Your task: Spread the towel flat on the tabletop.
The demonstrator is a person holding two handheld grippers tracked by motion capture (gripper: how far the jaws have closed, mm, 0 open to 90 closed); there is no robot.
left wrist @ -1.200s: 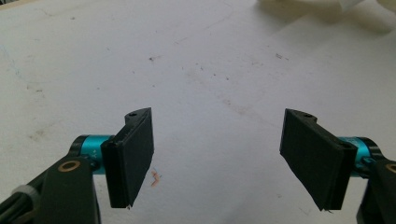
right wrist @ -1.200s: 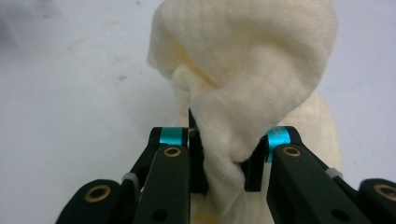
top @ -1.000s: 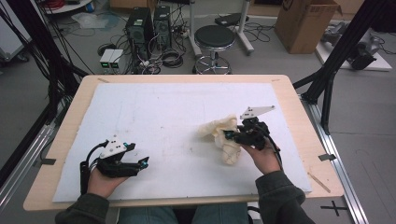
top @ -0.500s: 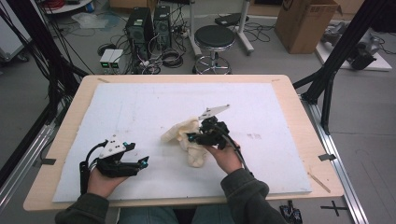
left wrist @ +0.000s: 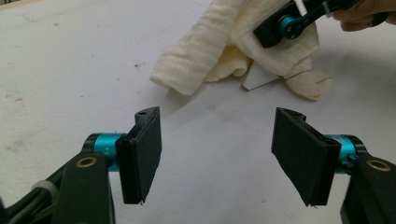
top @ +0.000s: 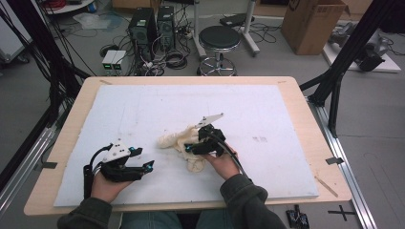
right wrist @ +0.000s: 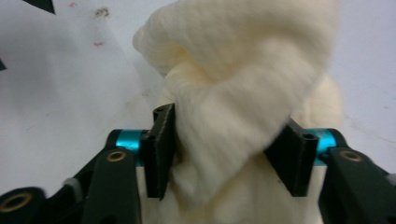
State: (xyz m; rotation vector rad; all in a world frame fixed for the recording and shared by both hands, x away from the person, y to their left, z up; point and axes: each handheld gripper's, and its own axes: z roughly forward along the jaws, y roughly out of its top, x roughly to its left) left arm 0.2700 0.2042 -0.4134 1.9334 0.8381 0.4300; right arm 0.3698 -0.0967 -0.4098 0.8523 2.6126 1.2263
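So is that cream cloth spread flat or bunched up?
Bunched up: the cloth lies in a crumpled, folded heap on the white board.

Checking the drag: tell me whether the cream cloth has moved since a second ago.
Yes. The cream cloth has moved left across the white board, from near its right side to about its middle, carried between the right tongs, which have just been opening.

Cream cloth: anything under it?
The cream cloth lies bunched on the white board. A small white corner pokes out beneath; the rest is covered.
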